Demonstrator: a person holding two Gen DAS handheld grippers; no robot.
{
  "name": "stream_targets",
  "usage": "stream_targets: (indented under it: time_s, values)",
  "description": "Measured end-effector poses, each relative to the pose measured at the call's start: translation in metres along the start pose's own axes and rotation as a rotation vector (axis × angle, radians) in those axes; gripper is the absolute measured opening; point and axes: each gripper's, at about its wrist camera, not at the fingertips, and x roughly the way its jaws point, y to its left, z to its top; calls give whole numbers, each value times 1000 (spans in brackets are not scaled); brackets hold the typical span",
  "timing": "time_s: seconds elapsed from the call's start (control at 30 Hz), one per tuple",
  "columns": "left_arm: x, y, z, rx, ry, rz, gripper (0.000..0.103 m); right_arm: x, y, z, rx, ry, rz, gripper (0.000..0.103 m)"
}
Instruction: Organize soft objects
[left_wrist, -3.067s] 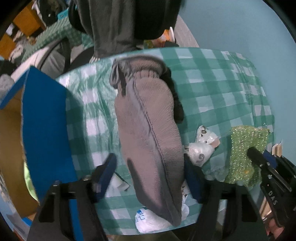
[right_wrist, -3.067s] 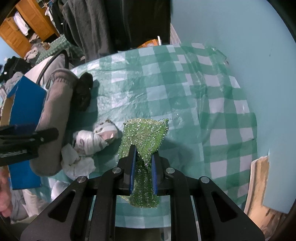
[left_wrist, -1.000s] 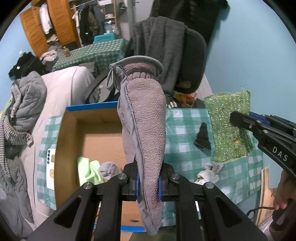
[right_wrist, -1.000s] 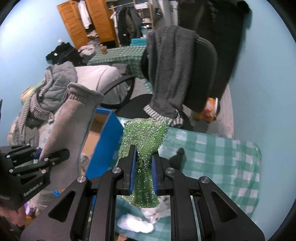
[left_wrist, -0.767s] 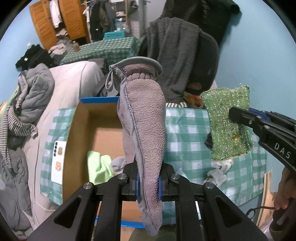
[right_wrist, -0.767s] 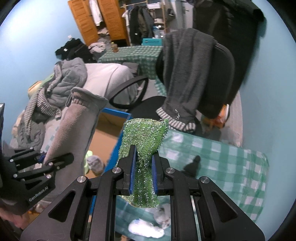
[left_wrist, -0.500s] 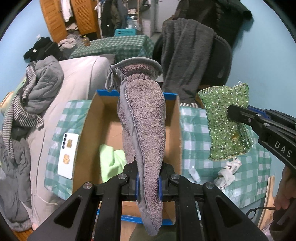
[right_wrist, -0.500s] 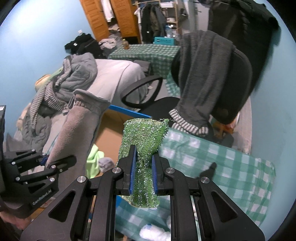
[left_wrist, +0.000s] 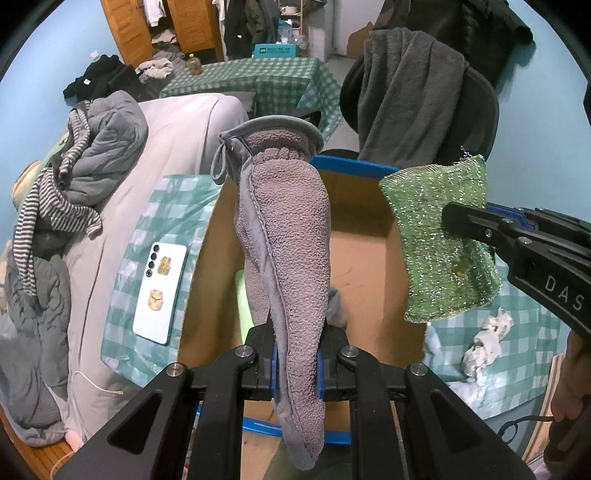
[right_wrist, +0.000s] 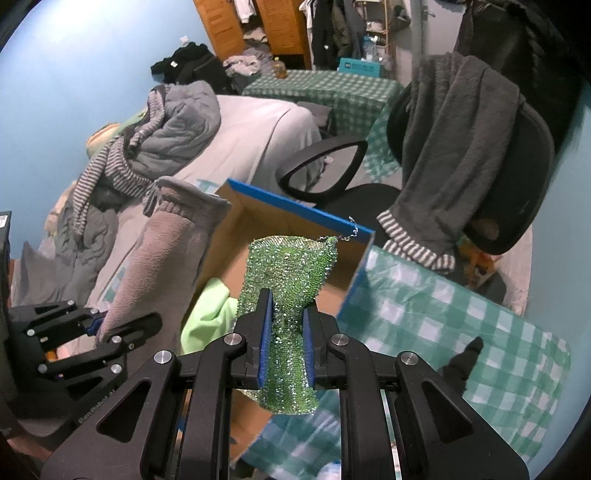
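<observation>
- Both grippers have carried their loads up off the checked tablecloth (right_wrist: 480, 325), where they were three seconds back, and now hang over the open cardboard box (left_wrist: 369, 236); in the left wrist view the box has slid from far left to straight ahead.
- Left gripper (left_wrist: 297, 363): fingers pinched narrow on the grey fleece mitten (left_wrist: 284, 240), which stands up from the jaws with its cuff on top and its tip drooping below them, above the box interior.
- Right gripper (right_wrist: 286, 345): fingers closed tight on the sparkly green cloth (right_wrist: 291, 280), held over the box's right side just beside the blue-edged wall.
- Inside the box lies a lime-green garment (right_wrist: 207, 314).
- On the tablecloth right of the box, a crumpled white wad (left_wrist: 484, 343) and a small black item (right_wrist: 461, 363) are left behind.
- A white phone (left_wrist: 160, 282) lies on the cloth left of the box.
- Behind the box, an office chair (right_wrist: 480, 147) is draped in a dark grey garment.
</observation>
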Motion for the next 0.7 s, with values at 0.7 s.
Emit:
stream_targets:
  time_s: [0.7]
  values:
    - [13, 19, -2, 41, 1, 66, 27, 31, 26, 2, 31, 80, 14, 38]
